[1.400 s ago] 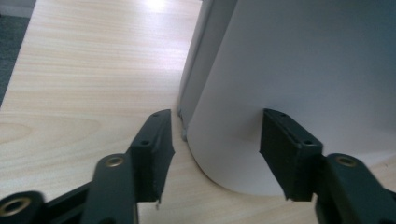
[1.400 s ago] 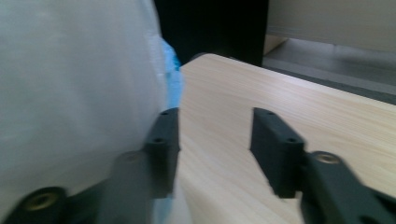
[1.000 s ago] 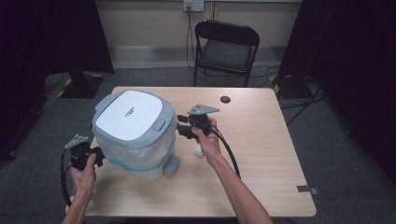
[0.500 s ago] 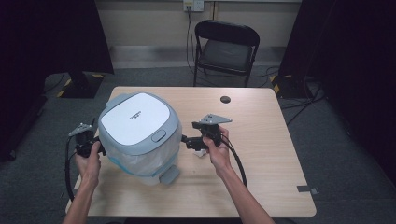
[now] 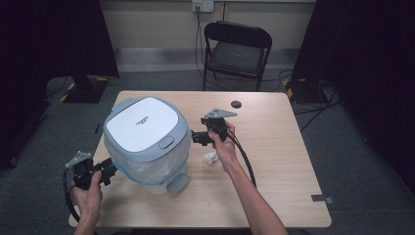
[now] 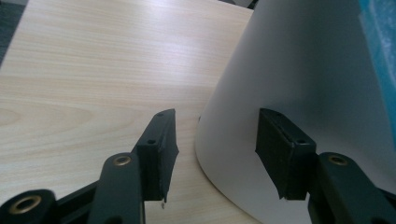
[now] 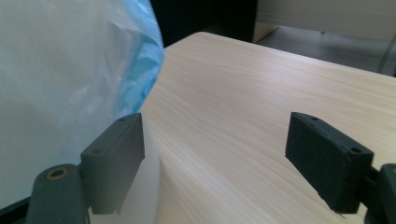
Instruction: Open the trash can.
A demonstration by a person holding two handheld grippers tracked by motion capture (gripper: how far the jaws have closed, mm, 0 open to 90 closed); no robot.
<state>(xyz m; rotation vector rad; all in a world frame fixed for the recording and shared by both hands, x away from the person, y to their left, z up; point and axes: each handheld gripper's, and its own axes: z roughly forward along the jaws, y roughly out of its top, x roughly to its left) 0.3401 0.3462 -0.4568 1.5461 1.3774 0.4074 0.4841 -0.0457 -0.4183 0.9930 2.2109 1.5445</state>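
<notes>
A: Where's the bin?

B: Upright on the left half of the desk, lid shut, a clear liner with a blue edge bunched under the lid. Its long axis runs straight up.

A: And the tongs?

B: One on each side of it. The left tongs sit low at its near-left, the wall right ahead of them. The right tongs are level with the upper body, just off its right flank. Both have just been opening and stand open, holding nothing.

A: Which is nearer?

B: Left, I'd say: its far jaw is almost against the wall. A crumpled white scrap lies near the right hand.
</notes>
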